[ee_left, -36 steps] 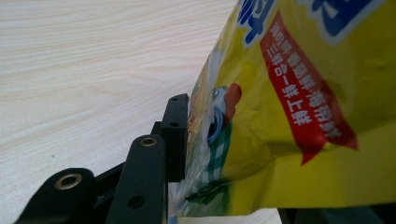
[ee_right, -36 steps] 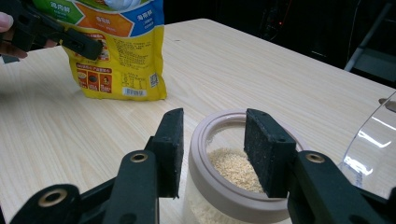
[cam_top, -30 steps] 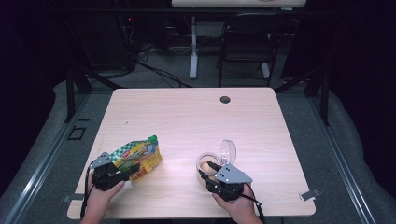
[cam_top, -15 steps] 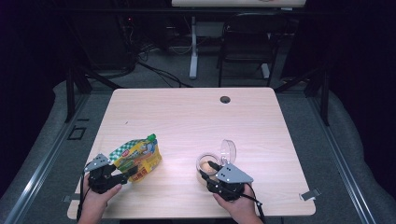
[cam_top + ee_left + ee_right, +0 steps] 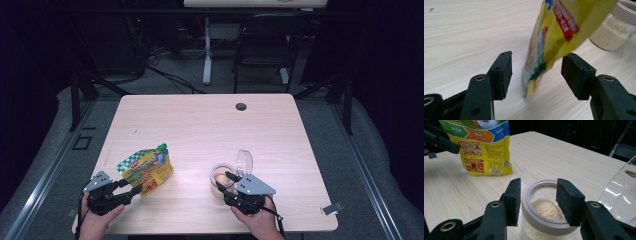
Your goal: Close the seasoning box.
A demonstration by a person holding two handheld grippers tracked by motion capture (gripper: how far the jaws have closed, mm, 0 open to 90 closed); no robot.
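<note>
The left gripper (image 5: 536,72) has just been opening its jaws, and they now stand wide apart with the bottom edge of the yellow food pouch (image 5: 551,37) between them, neither pad pressing on it (a clear gap shows on each side in the left gripper view). In the high view this gripper (image 5: 131,190) sits at the near left of the table, in the person's left hand (image 5: 95,220), and the pouch (image 5: 146,168) stands upright just beyond its jaw tips, with a green cap at its top corner.

The right gripper (image 5: 537,200) has its jaws astride the wall of a glass jar (image 5: 544,220): in the right gripper view one pad lies against the outside of the pale mauve rim and the other stands over the mouth, above the pale grain inside. These jaws have been easing apart too, and whether the pads press on the rim I cannot tell. In the high view the gripper (image 5: 224,181) and the jar (image 5: 222,176) are at the near right of the table, with the jar's clear hinged lid (image 5: 244,162) tipped up open on the far side.

Pouch and jar stand well apart on the light wooden table (image 5: 210,125), which has a dark cable grommet (image 5: 241,106) near its far edge.
</note>
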